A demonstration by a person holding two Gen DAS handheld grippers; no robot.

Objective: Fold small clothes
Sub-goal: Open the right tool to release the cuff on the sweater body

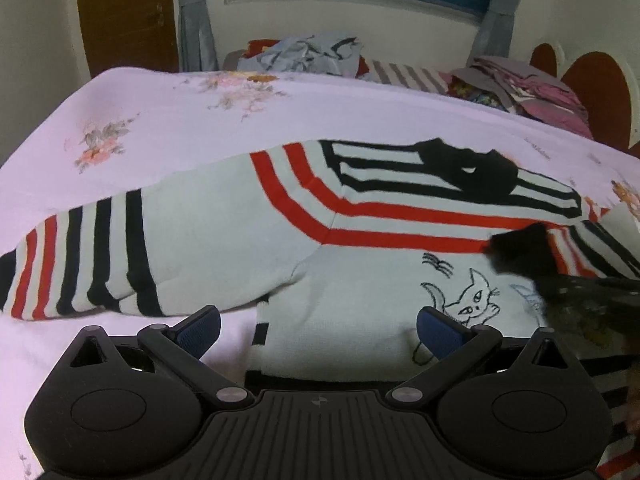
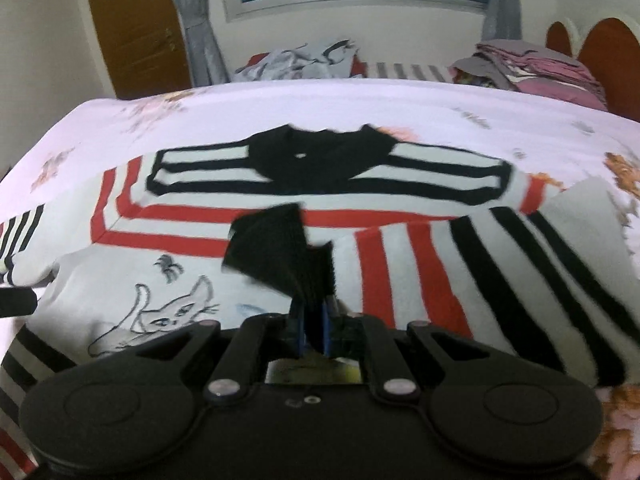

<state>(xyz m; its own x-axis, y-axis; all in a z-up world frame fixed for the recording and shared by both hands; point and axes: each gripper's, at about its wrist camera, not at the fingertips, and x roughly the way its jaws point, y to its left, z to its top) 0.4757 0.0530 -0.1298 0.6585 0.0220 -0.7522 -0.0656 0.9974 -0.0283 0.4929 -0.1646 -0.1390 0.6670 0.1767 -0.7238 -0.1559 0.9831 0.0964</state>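
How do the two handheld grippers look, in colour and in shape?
Both are matte black plastic. The left gripper has a ribbed centre plate with a small round mark, two rounded side housings, angled link arms with silver pivot pins, and blue textured pads. The right gripper has the same build and blue pads.

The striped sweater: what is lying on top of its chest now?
The sweater's own right sleeve lies folded across the chest, its black cuff pinched in the right gripper. The cat drawing stays visible; what the sleeve covers cannot be seen.
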